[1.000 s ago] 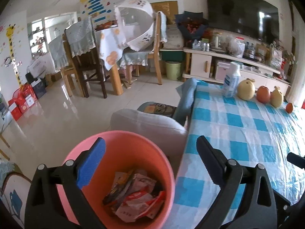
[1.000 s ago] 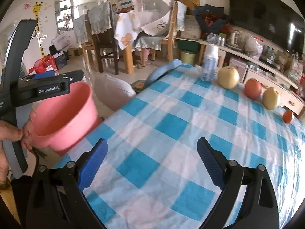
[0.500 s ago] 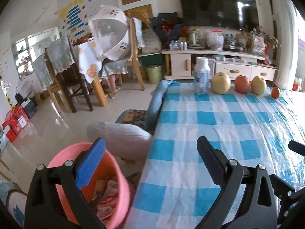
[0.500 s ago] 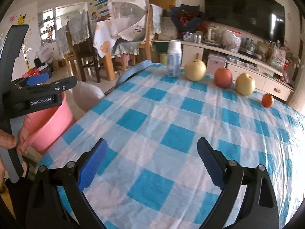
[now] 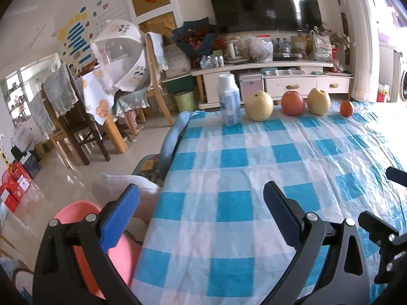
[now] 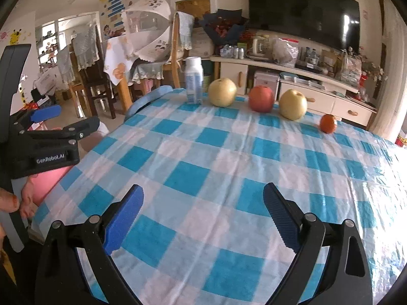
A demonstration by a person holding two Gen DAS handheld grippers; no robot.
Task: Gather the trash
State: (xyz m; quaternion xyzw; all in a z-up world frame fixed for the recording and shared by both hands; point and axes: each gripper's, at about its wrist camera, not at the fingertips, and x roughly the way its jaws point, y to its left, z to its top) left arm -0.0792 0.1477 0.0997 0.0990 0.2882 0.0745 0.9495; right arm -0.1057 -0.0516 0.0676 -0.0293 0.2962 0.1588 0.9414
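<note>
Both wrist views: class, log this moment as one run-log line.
left claw: open, empty | right claw: open, empty | pink bin: beside table | checked tablecloth: no trash visible | far edge: bottle, four fruits

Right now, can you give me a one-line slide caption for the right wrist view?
Open right gripper above checked tablecloth; milk carton and four fruits line the far edge.

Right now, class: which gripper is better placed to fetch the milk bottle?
Right gripper, probably: open over the table's middle, bottle ahead. Left gripper, also open, sits at the edge by the pink bin.
</note>
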